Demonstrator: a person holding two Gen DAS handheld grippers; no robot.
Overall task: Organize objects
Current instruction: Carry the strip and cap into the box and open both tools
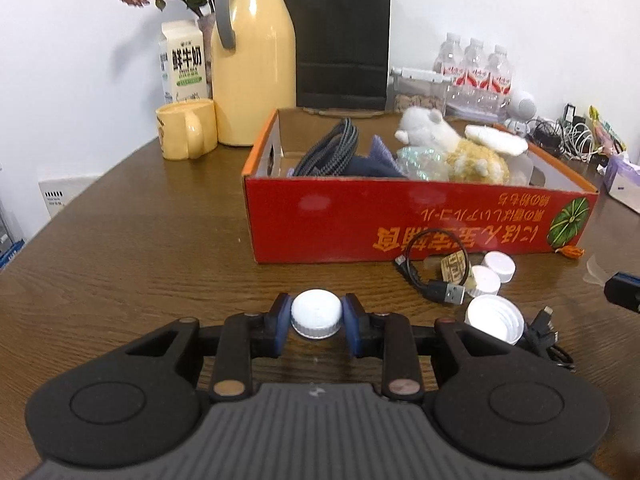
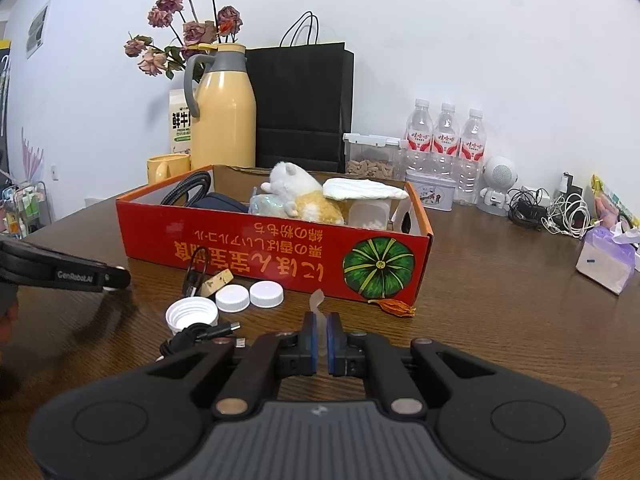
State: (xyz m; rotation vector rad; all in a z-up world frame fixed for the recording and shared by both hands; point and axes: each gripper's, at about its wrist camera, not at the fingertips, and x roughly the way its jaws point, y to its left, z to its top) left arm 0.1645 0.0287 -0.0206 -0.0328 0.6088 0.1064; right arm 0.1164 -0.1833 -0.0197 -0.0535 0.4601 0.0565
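White cap [image 1: 316,314]: clamped between the blue pads [image 1: 281,325] of the left gripper [image 1: 316,322], top up, over the brown table [image 1: 140,240], just short of the red box's front wall.
Left gripper: jaws closed onto the cap's two sides.
Clear plastic scrap [image 2: 317,308]: pinched between the pads of the right gripper [image 2: 319,346], its tip sticking up above them.
Right gripper: jaws nearly together, only the thin scrap between them.
Loose caps: two closed white caps [image 1: 498,266] side by side near the box front, and an upturned threaded cap [image 1: 495,318] just right of the left gripper.
Black USB cable [image 1: 436,280]: looped on the table beside the caps, its plug touching none of the tongs.
Red box [image 1: 400,224]: open-topped, beyond both grippers, holding a plush toy [image 1: 452,140] and a coiled braided cable [image 1: 334,148].
Behind the box: yellow jug [image 1: 252,68], yellow mug [image 1: 186,130], black paper bag [image 1: 340,36].
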